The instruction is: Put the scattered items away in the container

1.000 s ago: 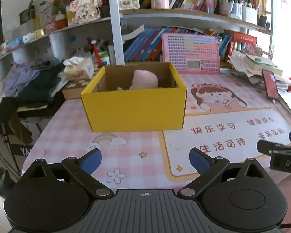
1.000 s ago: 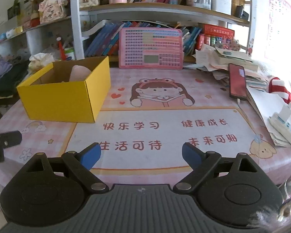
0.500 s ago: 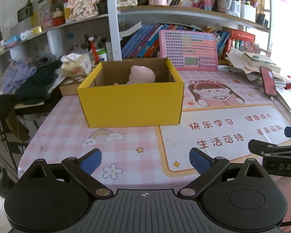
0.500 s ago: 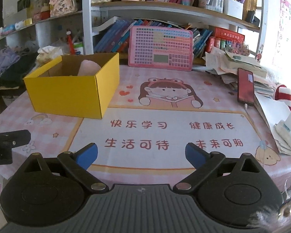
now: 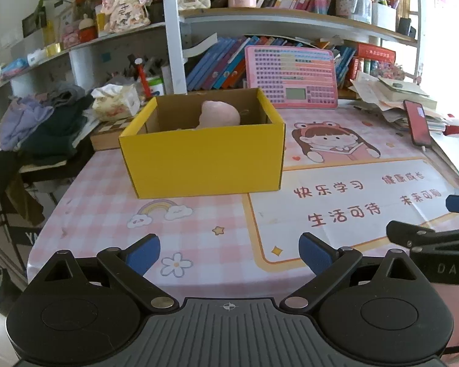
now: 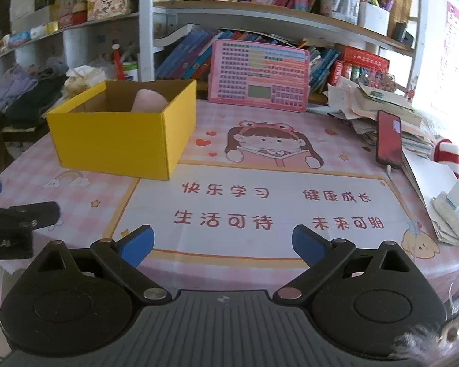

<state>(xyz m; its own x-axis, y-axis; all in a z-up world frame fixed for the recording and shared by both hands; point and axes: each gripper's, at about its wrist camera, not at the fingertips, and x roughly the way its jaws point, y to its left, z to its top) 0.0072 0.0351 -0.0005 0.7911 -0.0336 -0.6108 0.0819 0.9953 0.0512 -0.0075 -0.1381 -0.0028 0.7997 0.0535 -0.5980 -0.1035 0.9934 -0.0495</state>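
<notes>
A yellow cardboard box [image 5: 205, 159] stands on the pink table mat, open at the top, with a pale pink soft item [image 5: 219, 116] inside. It also shows in the right wrist view [image 6: 119, 140], with the pink item [image 6: 148, 100] in it. My left gripper [image 5: 229, 252] is open and empty, near the table's front edge, well short of the box. My right gripper [image 6: 223, 244] is open and empty, over the mat's front, to the right of the box. Each gripper shows at the edge of the other's view.
A pink keyboard toy [image 6: 258, 76] leans against the bookshelf at the back. A red phone [image 6: 388, 140] lies on a paper pile at the right. Clothes [image 5: 36, 122] are heaped on the left. A tissue pack [image 5: 116, 101] sits behind the box.
Both grippers have drawn back and risen slightly from the table; the box looks a little farther away. Both stay open and empty.
</notes>
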